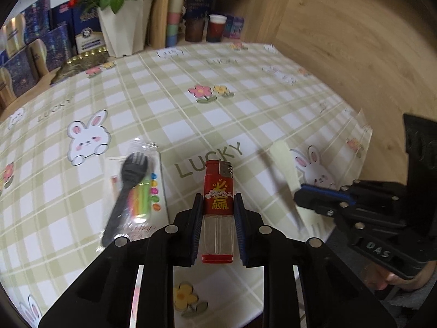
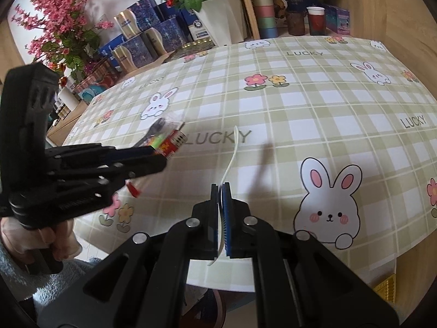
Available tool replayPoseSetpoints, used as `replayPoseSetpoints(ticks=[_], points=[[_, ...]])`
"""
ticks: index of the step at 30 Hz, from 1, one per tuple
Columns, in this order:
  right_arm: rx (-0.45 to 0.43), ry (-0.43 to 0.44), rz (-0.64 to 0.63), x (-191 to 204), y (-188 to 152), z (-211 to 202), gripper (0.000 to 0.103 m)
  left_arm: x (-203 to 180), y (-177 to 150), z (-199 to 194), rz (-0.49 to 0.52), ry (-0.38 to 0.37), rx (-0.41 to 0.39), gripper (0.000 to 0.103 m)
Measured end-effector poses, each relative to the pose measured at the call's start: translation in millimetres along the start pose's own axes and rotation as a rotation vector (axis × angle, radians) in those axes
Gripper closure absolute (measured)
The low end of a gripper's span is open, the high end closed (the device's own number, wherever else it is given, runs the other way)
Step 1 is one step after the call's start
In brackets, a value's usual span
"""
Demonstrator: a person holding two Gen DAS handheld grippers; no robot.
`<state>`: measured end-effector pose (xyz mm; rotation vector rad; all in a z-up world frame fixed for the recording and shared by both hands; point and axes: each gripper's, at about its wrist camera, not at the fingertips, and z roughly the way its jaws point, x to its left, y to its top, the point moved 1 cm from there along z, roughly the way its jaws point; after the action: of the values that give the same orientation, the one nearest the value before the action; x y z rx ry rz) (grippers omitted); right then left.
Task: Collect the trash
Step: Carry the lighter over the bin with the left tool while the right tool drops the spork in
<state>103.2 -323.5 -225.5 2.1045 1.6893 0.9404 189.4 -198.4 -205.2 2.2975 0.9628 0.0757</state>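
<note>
I see the lighter [image 1: 218, 210] low centre in the left wrist view, clamped upright between the left gripper [image 1: 218, 205] pads, red cap end away from the camera, clear tank toward it. It's off the tablecloth [image 1: 245, 95]. Right gripper [image 2: 221, 191] sits bottom centre of its own view, fingers together on a thin white plastic spoon [image 2: 232, 158], seen edge-on, curving up toward mid-frame. In the left view that spoon [image 1: 284, 161] shows at right, sticking out of the right gripper [image 1: 303, 194]. A black fork [image 1: 128, 188] lies on a clear packet of coloured strips [image 1: 147, 191], left of the lighter. Flower pot [image 1: 123, 24] upper left.
</note>
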Motion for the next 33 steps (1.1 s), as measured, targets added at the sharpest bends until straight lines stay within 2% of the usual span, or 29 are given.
replayPoseSetpoints(ticks=[9,17,23,28,31,33], points=[[0.02,0.072,-0.083,36,-22,-19,0.096,6,-42,-77,-0.107,0.006,-0.086,0.081],[0.129,0.171,-0.208,80,-74,-19,0.096,5,-116,-133,-0.174,0.062,-0.127,0.081],[0.257,0.212,-0.279,108,-113,1,0.096,17,-163,-152,-0.268,0.08,-0.134,0.081],[0.35,0.206,-0.272,118,-127,23,0.096,25,-185,-158,-0.317,0.088,-0.139,0.081],[0.363,0.189,-0.256,118,-126,30,0.096,28,-192,-156,-0.337,0.085,-0.136,0.081],[0.361,0.181,-0.254,117,-126,30,0.088,30,-195,-154,-0.345,0.084,-0.131,0.081]])
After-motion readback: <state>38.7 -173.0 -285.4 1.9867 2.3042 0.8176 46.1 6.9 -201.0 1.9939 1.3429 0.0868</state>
